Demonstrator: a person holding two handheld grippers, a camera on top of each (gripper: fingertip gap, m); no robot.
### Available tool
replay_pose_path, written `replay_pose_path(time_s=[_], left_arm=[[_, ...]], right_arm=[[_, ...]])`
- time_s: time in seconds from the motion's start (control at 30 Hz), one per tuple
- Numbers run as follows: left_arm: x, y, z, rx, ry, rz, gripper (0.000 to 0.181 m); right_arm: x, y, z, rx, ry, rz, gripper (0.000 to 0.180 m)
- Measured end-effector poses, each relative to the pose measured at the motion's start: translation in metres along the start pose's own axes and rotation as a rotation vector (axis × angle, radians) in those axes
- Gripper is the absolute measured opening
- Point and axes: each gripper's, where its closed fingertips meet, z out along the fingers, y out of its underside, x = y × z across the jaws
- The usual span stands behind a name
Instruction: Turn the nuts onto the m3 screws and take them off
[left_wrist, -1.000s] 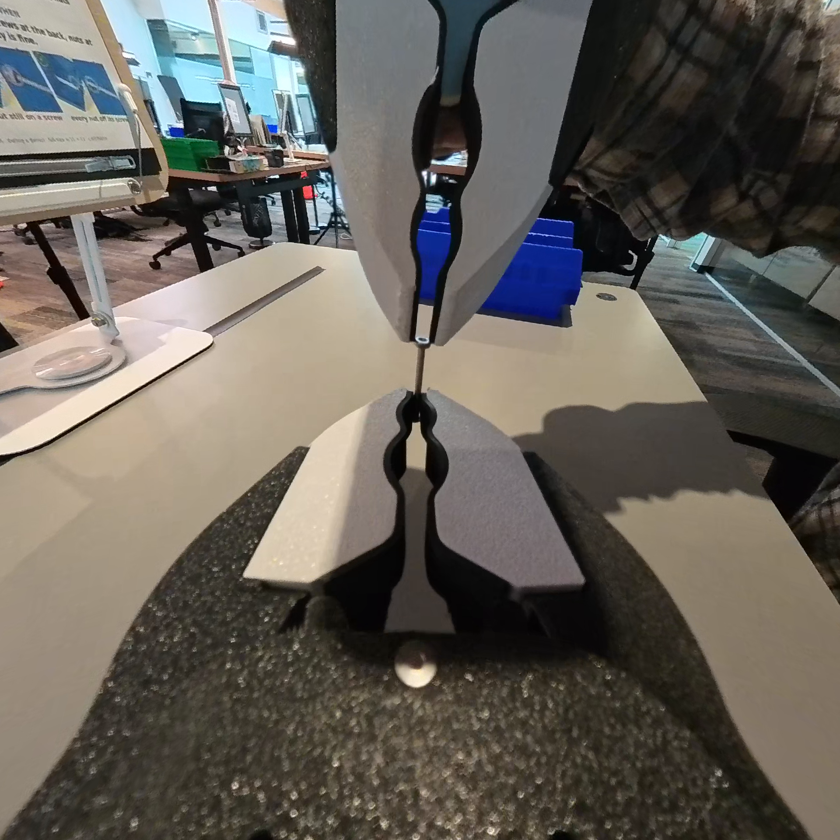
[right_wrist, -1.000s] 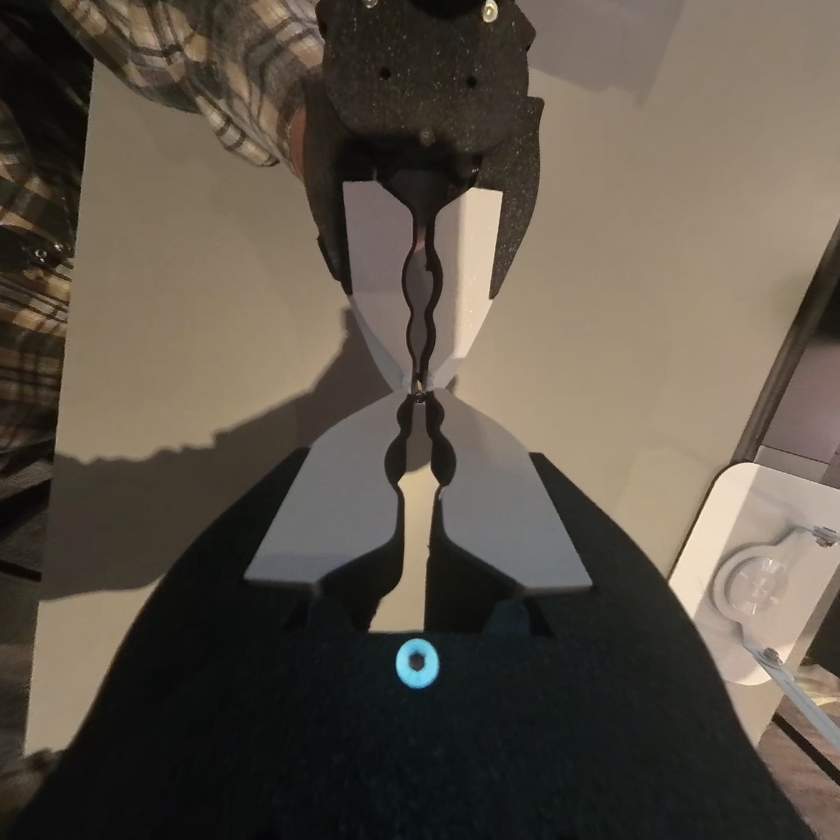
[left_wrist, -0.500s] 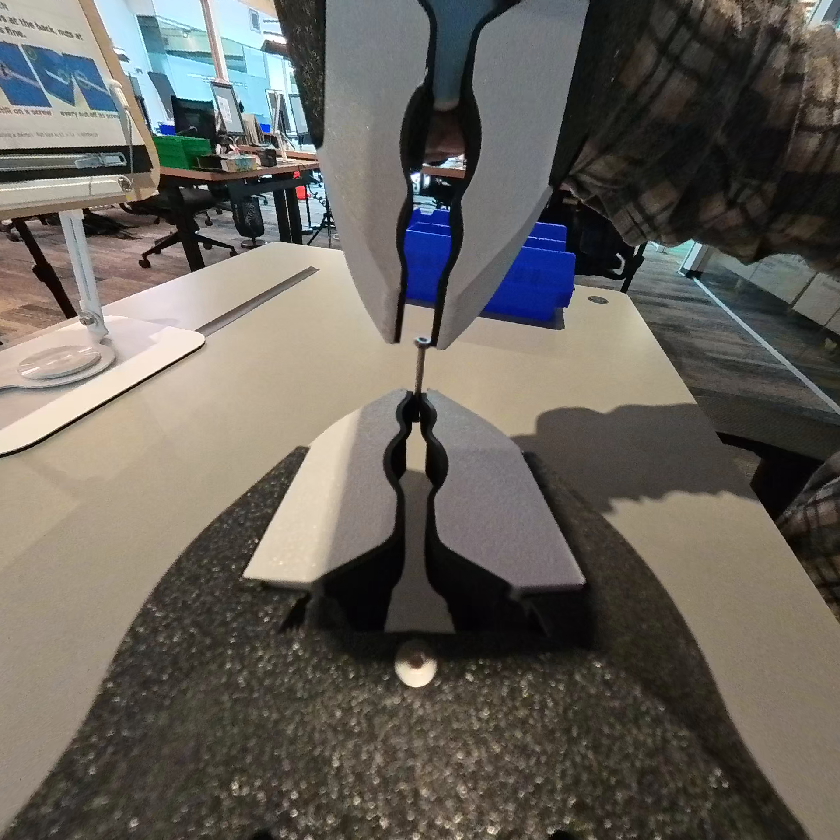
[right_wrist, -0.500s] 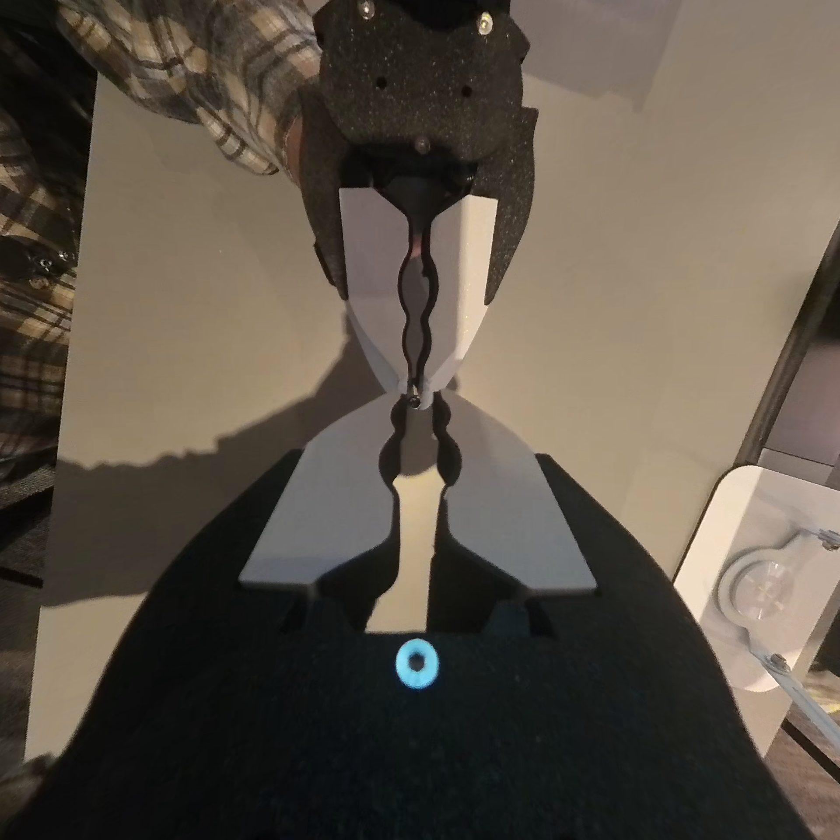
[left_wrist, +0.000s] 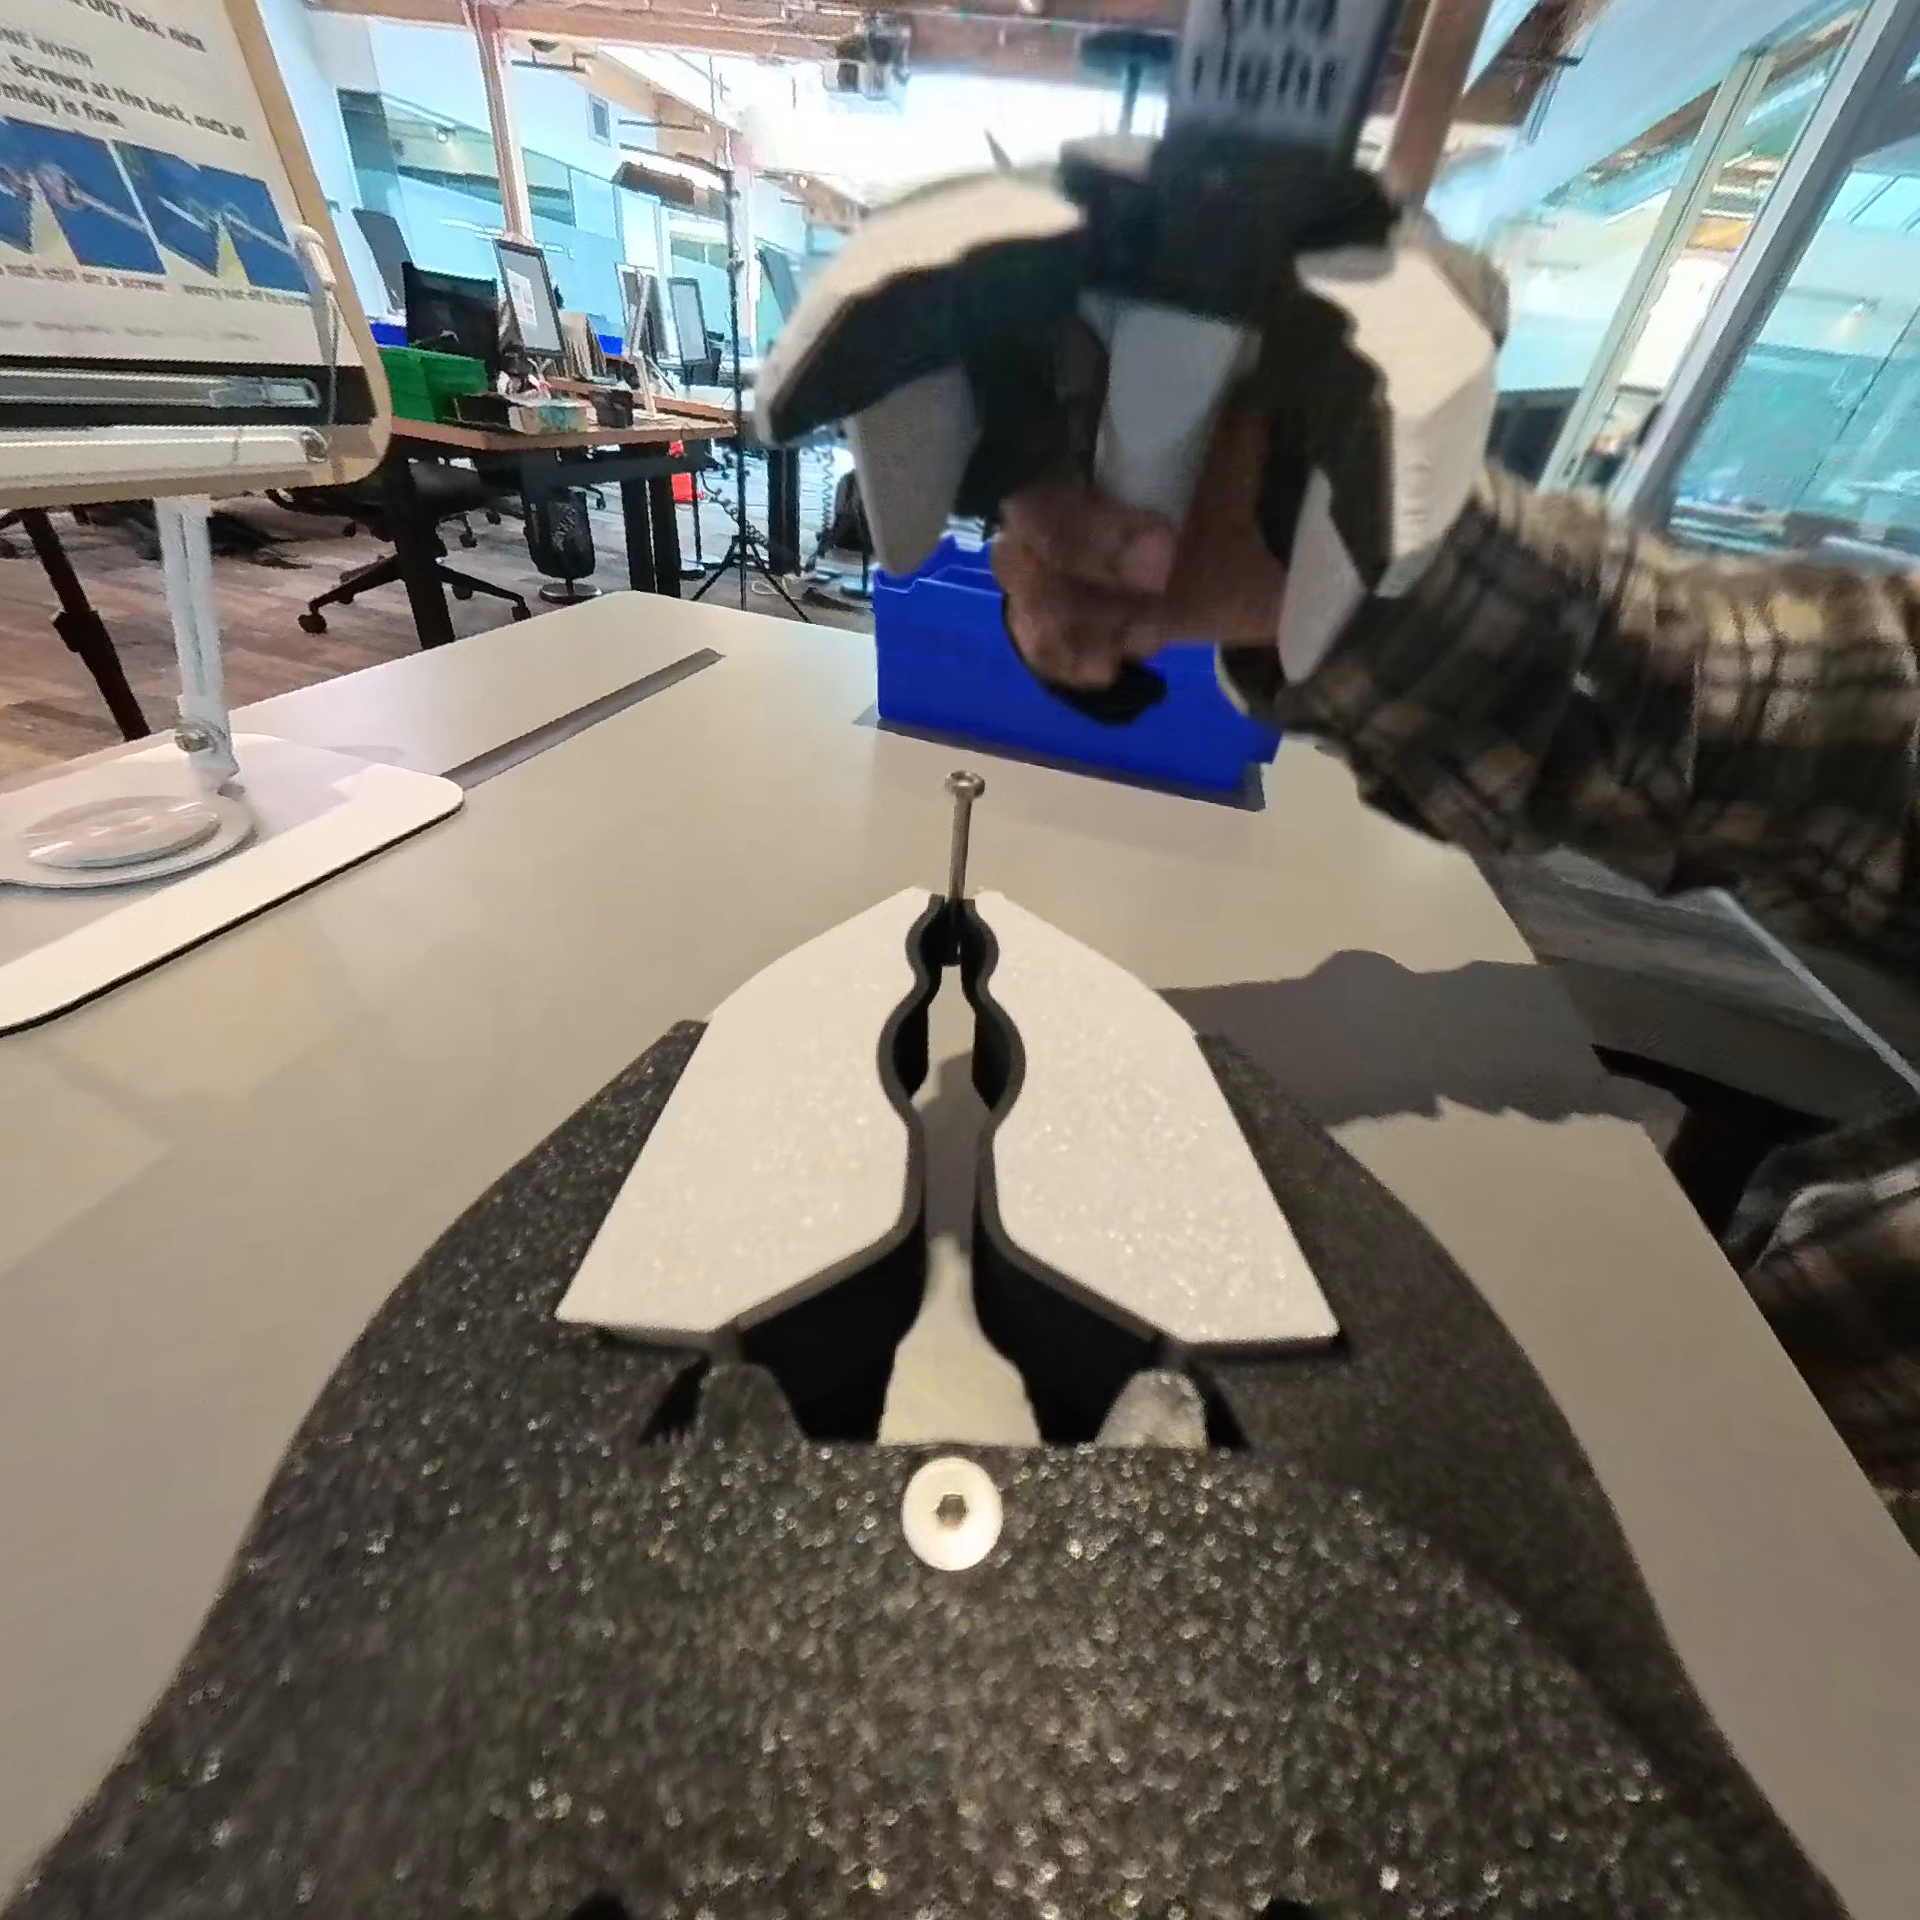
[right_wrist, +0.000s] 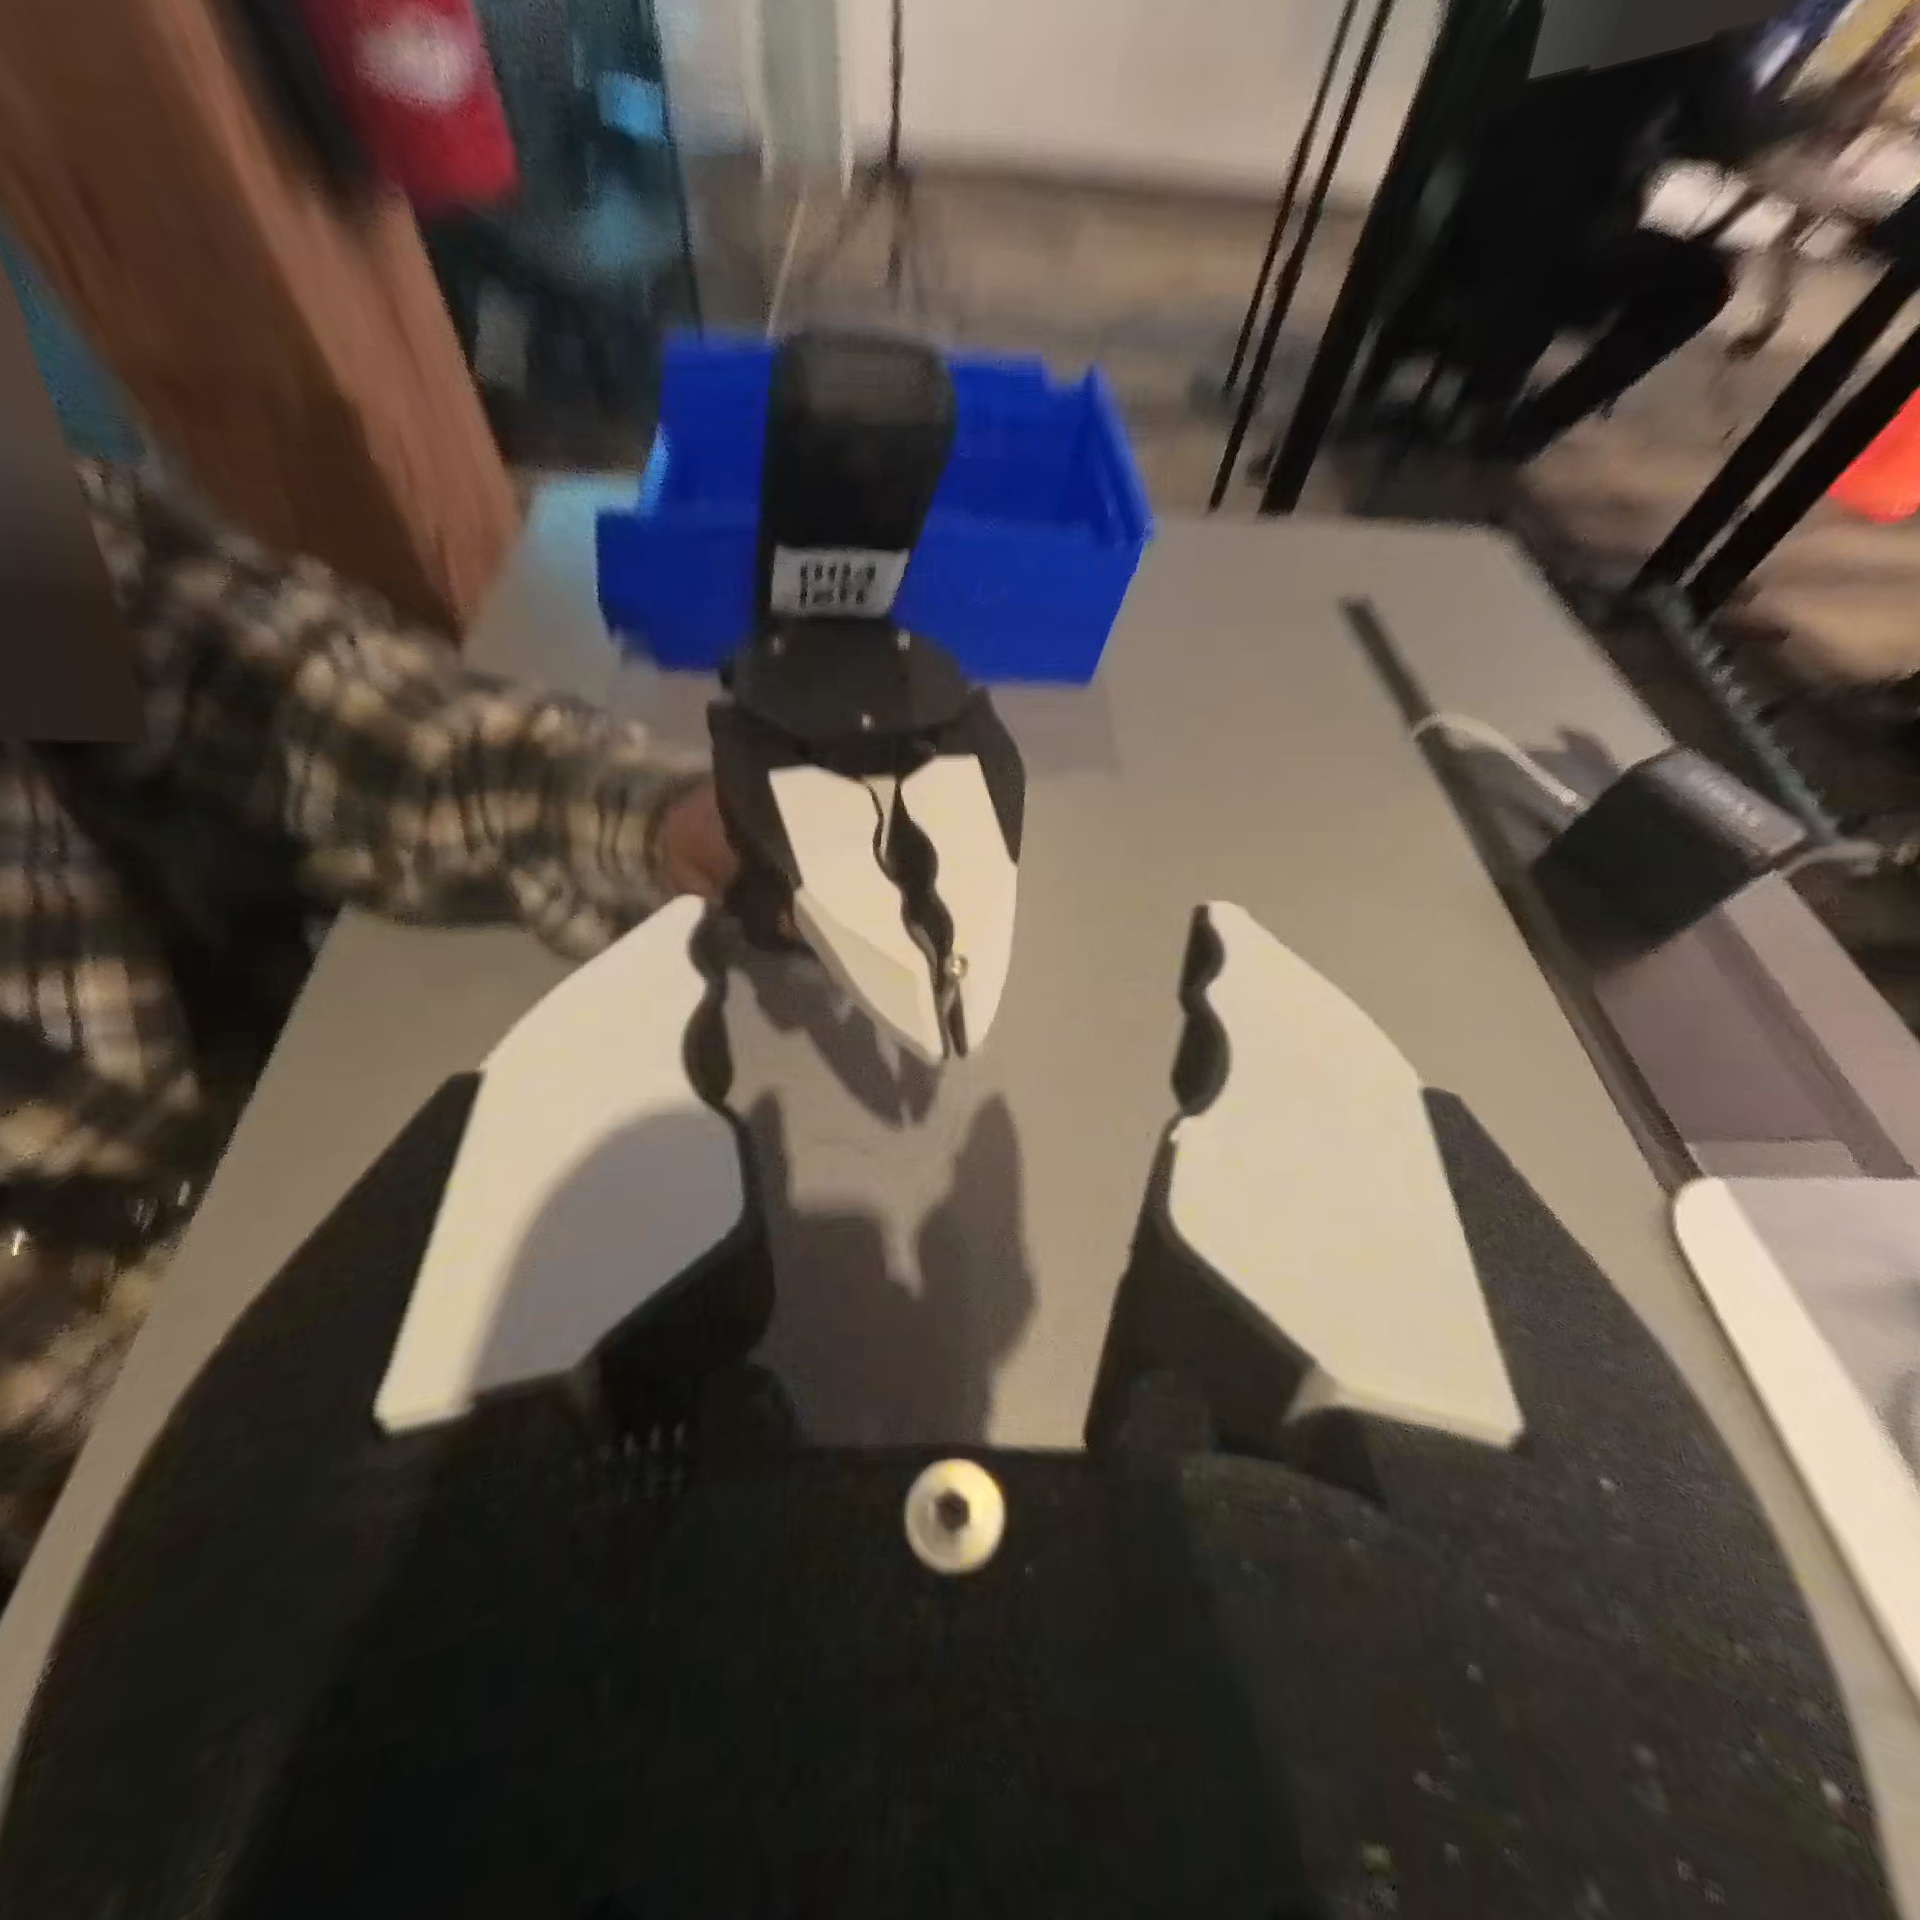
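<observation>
The left gripper (left_wrist: 957, 928) stands pinched tight on the shank of an m3 screw (left_wrist: 960, 847), which points up over the grey table (left_wrist: 623, 935) with its small head uppermost. The right gripper (right_wrist: 943, 1023), half a second ago closed around that head, has now spread its fingers wide and swung away, holding nothing, toward the blue bin (left_wrist: 1039, 686). That release suggests one turning stroke is finished and a regrip or fresh nut comes next. No nut can be made out on the screw; motion blur smears the right wrist view, and the bin's contents are hidden.
</observation>
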Motion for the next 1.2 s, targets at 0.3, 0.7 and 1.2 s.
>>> replay_pose_path(time_s=[0.3, 0.7, 1.2], left_arm=[[0.003, 0.003, 0.004, -0.016, -0.001, -0.002, 0.002], [-0.003, 0.002, 0.001, -0.012, -0.02, -0.021, 0.002], [-0.004, 0.0, 0.0, -0.007, -0.023, -0.029, 0.002]], right_arm=[[-0.023, 0.015, 0.026, 0.322, 0.018, 0.065, 0.106], [-0.042, 0.022, 0.044, 0.303, -0.051, 0.067, 0.111], [-0.046, 0.027, 0.038, 0.283, -0.039, 0.047, 0.111]])
